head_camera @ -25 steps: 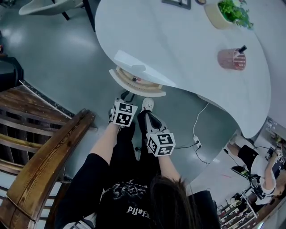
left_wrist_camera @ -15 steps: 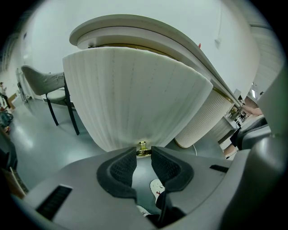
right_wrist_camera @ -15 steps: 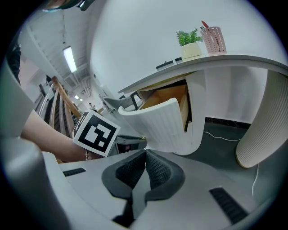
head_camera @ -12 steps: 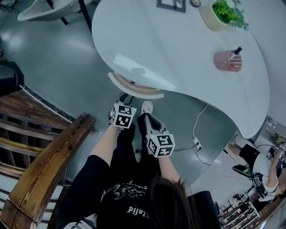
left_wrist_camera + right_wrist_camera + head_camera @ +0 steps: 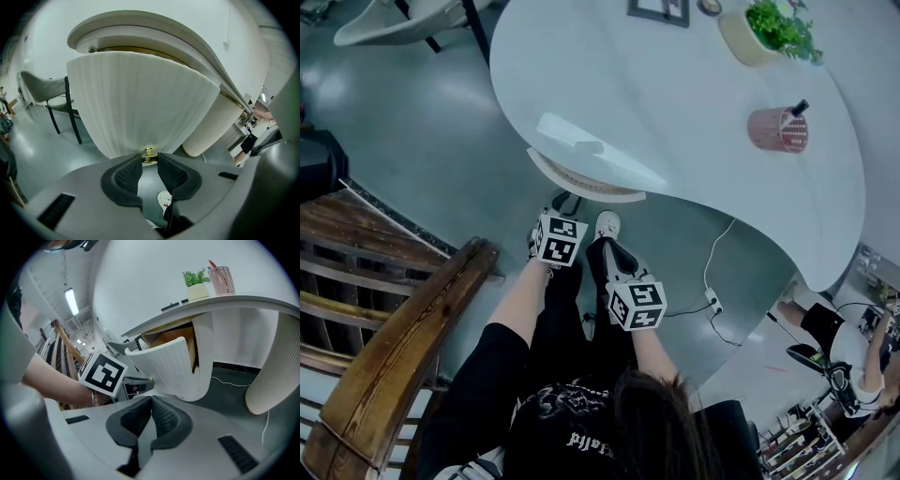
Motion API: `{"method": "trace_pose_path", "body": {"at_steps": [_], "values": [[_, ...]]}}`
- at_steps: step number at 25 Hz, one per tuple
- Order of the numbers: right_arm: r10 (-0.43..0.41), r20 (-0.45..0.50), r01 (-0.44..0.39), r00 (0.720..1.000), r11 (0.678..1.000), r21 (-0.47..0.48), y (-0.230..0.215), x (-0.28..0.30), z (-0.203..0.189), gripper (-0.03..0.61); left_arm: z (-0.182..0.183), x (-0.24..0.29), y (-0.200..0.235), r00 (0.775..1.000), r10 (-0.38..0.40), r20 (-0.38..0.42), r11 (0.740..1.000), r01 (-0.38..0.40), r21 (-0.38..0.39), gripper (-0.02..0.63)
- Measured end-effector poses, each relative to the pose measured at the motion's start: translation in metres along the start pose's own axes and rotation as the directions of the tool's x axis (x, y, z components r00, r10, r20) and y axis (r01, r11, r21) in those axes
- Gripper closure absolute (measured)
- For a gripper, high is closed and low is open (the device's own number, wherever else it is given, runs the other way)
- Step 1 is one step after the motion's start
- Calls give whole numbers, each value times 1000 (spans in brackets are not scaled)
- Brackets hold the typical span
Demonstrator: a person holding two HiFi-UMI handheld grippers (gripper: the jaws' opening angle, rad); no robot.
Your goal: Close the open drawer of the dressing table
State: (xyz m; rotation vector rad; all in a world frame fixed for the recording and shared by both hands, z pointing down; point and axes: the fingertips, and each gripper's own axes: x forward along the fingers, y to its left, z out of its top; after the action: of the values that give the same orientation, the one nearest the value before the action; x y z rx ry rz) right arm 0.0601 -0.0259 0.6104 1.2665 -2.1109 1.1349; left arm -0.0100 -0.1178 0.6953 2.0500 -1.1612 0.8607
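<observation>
The dressing table (image 5: 675,84) has a white curved top. Its drawer (image 5: 581,180), with a ribbed cream front, sticks out a little from under the top's near edge. In the left gripper view the drawer front (image 5: 140,103) fills the frame, and the small brass knob (image 5: 149,156) sits between the tips of my left gripper (image 5: 149,161), which is shut on it. My left gripper (image 5: 560,236) is just below the drawer in the head view. My right gripper (image 5: 151,405) hangs back to the right with its pads together and nothing in them. From there the drawer (image 5: 168,364) shows partly open.
A wooden chair (image 5: 384,347) stands close at the left. On the table are a pink pen holder (image 5: 778,128) and a potted plant (image 5: 773,28). A cable and power strip (image 5: 712,298) lie on the floor by the ribbed pedestal (image 5: 211,126). Another person (image 5: 844,347) is at the lower right.
The drawer has slid further under the tabletop: its inside showed a second ago, and now only the front rim shows. Both grippers have hardly moved.
</observation>
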Motion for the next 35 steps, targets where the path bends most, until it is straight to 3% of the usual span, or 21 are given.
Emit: {"method": "trace_pose_path", "body": {"at_steps": [35], "values": [[-9,-21,9,1000,1000,4,-16,5,1,552,38,22,8,996,14,84,1000,-14,-3,499]]}}
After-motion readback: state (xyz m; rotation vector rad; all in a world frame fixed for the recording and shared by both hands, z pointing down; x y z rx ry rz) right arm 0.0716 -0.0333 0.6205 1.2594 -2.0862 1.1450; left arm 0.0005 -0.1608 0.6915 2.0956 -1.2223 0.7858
